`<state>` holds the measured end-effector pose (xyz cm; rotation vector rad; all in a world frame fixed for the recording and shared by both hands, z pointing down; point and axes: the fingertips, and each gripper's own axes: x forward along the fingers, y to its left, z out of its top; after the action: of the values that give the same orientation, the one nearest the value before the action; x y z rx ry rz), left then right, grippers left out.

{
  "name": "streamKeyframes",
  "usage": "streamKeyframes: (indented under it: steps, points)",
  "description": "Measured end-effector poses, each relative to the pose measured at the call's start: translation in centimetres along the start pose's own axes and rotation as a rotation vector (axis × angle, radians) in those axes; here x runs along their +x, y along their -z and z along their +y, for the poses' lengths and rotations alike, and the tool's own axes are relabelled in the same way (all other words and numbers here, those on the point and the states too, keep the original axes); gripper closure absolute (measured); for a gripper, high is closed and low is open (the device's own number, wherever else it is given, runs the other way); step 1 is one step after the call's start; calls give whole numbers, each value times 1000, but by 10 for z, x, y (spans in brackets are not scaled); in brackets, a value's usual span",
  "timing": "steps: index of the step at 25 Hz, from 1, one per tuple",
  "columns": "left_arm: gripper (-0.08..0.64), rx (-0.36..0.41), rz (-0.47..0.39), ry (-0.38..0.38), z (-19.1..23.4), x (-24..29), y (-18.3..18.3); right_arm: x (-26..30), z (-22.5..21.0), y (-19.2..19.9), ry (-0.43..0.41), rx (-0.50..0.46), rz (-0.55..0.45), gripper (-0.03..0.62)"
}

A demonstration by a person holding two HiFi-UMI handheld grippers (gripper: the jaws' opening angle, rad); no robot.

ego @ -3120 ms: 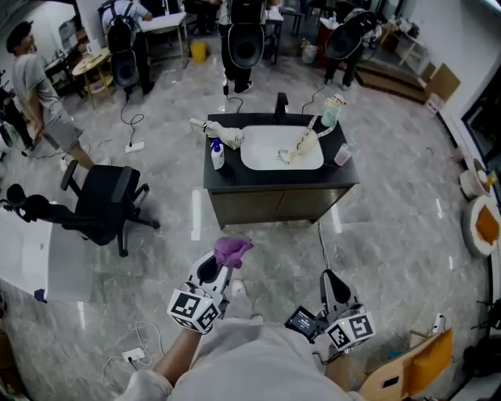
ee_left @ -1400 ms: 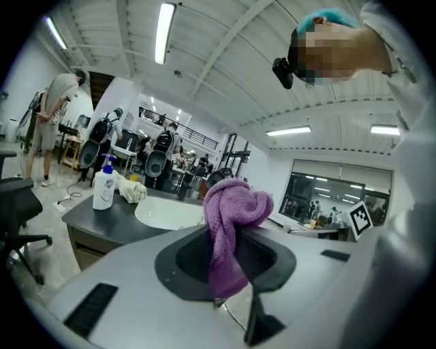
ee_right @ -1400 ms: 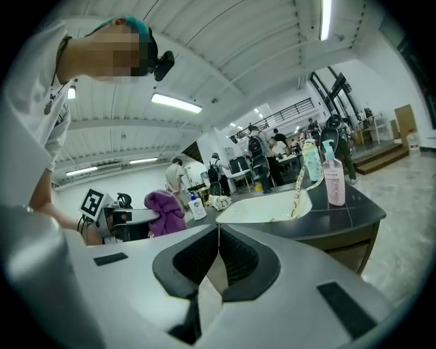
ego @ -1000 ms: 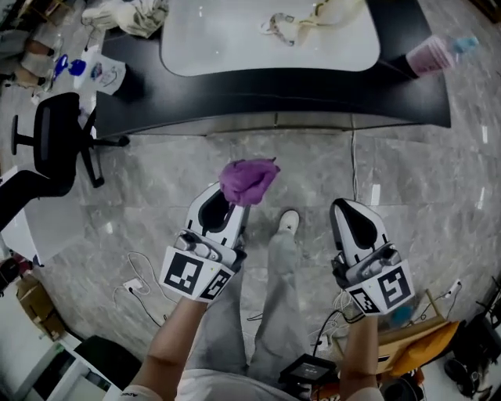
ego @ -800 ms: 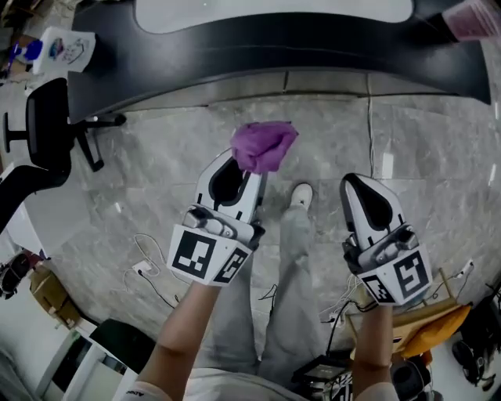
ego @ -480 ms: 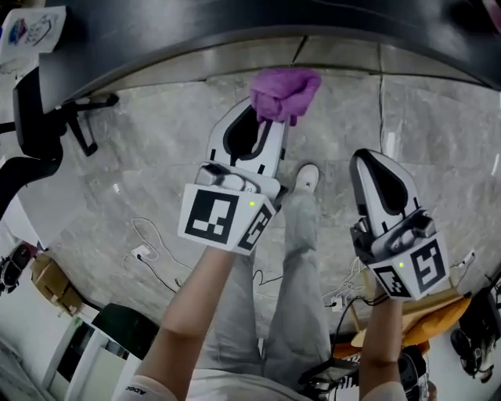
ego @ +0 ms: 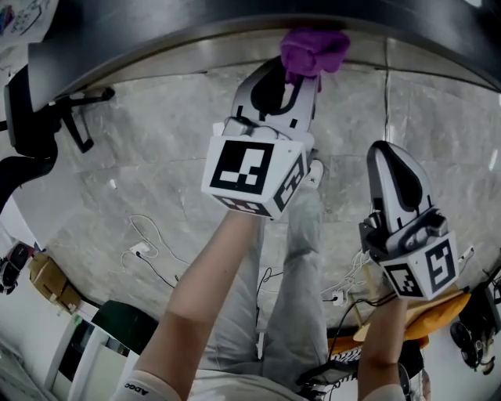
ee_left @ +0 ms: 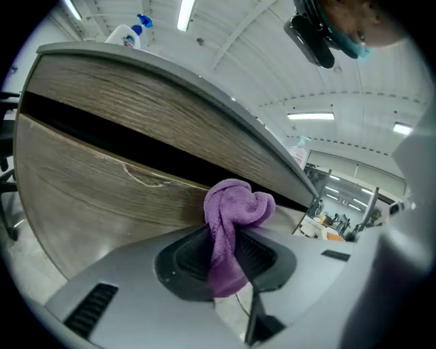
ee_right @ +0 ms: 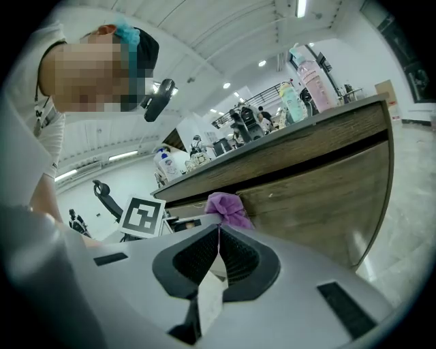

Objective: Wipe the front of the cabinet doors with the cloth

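**Head view.** The left tongs (ego: 301,70) are raised toward the cabinet doors (ego: 180,63) below the dark counter (ego: 156,23). The purple cloth (ego: 315,48) sits at their tip, level with the top strip of the door front. The right tongs (ego: 394,160) hang lower, well apart from the cabinet. Judged step: placing the cloth on the door to begin wiping.

**Left gripper view.** The jaws are clamped on the cloth, which bunches above their tips. It is touching or just short of the wood-grain door; contact cannot be confirmed. The next move calls for pressing the cloth flat to the panel, then stroking sideways without loosening the grip.

**Right gripper view.** The jaws are together with nothing between them. The cloth and doors lie beyond.
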<state>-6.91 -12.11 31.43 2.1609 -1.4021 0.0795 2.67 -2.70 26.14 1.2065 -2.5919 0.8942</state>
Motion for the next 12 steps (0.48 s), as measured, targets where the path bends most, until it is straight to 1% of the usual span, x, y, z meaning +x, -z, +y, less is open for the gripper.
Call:
streamKeyframes:
  steps: [3, 6, 12]
  points:
    - [478, -1, -1, 11, 13, -5, -4, 8, 4, 4, 19, 7, 2, 563]
    - [477, -2, 6, 12, 28, -15, -9, 23, 16, 1, 13, 13, -2, 563]
    - [477, -6, -13, -52, 75, -45, -17, 62, 48, -2, -46, -19, 13, 563]
